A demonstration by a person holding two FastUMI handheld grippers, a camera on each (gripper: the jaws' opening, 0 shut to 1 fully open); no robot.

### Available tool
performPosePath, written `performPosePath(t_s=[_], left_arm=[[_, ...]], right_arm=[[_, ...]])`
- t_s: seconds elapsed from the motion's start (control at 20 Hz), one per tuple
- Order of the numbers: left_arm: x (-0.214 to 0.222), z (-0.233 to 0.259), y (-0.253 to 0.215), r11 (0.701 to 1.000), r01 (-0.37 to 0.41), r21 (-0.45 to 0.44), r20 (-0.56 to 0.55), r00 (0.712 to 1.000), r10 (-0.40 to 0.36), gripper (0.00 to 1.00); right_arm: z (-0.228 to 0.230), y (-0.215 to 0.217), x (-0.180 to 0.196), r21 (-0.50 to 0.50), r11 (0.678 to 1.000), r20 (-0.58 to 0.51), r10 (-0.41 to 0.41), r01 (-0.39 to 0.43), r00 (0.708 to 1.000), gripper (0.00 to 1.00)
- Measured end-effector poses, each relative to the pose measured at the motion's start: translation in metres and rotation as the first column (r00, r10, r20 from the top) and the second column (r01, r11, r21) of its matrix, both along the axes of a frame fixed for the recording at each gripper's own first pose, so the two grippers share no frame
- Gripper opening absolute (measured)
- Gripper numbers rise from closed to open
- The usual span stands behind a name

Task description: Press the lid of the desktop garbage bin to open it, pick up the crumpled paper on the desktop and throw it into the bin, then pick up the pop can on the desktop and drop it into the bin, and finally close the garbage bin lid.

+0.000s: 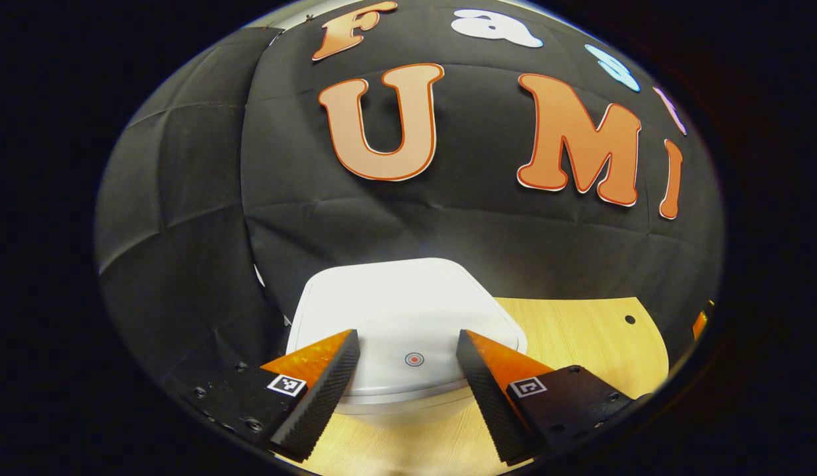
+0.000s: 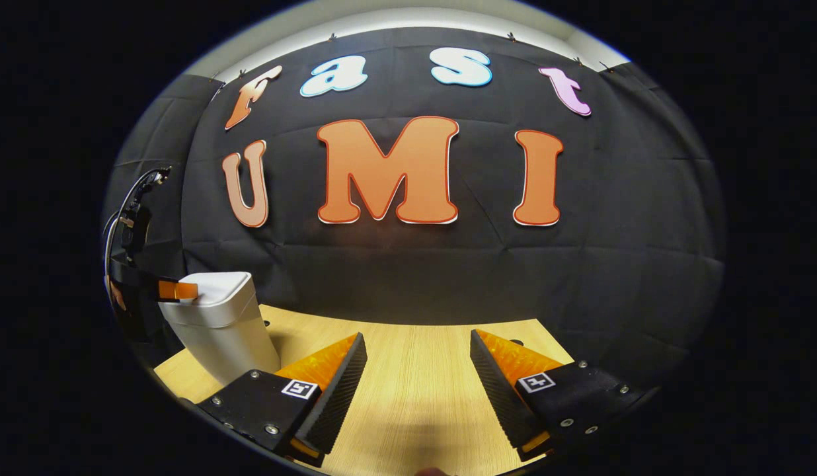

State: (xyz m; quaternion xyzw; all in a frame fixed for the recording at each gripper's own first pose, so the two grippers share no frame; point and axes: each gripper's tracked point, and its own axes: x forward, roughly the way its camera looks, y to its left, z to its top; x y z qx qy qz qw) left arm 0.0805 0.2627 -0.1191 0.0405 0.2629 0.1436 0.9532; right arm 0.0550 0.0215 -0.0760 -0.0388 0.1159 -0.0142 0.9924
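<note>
On wooden desktop (image 2: 415, 370), white bin (image 1: 402, 317) sitting lid-closed, base hiding behind left gripper (image 1: 408, 360) hovering spread above lid, right gripper (image 2: 418, 377) spreading over bare wood.

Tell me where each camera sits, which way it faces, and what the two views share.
Left gripper view: rides the left gripper, just above the closed white bin, facing the booth wall; its open fingers flank the lid's round mark.
Right gripper view: rides the right gripper, low over the wooden table, facing the wall; fingers open.
Shared: bin, table, wall; the left gripper shows at the bin's lid.
</note>
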Motion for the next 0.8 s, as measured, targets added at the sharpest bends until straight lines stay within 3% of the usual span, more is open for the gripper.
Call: performPosePath(t_s=[0.25,0.3,0.35,0.4,0.5,0.55,0.8], left_arm=[[-0.012,0.026,-0.019,1.000,-0.011,0.013,0.091,0.996,0.010,0.94],[-0.015,0.033,-0.024,1.000,-0.008,0.023,0.109,0.994,0.005,0.94],[-0.018,0.044,-0.032,1.000,0.004,0.025,0.141,0.990,-0.008,0.94],[-0.022,0.055,-0.042,0.999,0.015,0.032,0.179,0.984,-0.021,0.94],[-0.026,0.073,-0.062,0.999,0.037,0.040,0.249,0.967,-0.046,0.94],[-0.030,0.080,-0.072,0.998,0.046,0.043,0.274,0.960,-0.056,0.94],[-0.050,0.090,-0.122,0.993,0.104,0.062,0.341,0.932,-0.119,0.94]], right_arm=[[0.004,-0.014,-0.004,0.004,1.000,0.008,-0.007,0.007,1.000,1.00],[0.004,-0.015,-0.005,0.007,1.000,0.009,-0.006,0.006,1.000,0.94],[0.005,-0.015,-0.005,0.006,1.000,0.012,-0.006,0.006,1.000,0.94],[0.006,-0.016,-0.006,0.007,1.000,0.014,-0.004,0.004,1.000,1.00],[0.007,-0.017,-0.009,0.010,1.000,0.016,0.000,0.000,1.000,1.00],[0.009,-0.016,-0.010,0.014,1.000,0.018,0.005,-0.005,1.000,0.94],[0.016,-0.013,-0.016,0.024,1.000,0.034,0.017,-0.018,0.999,0.94]])
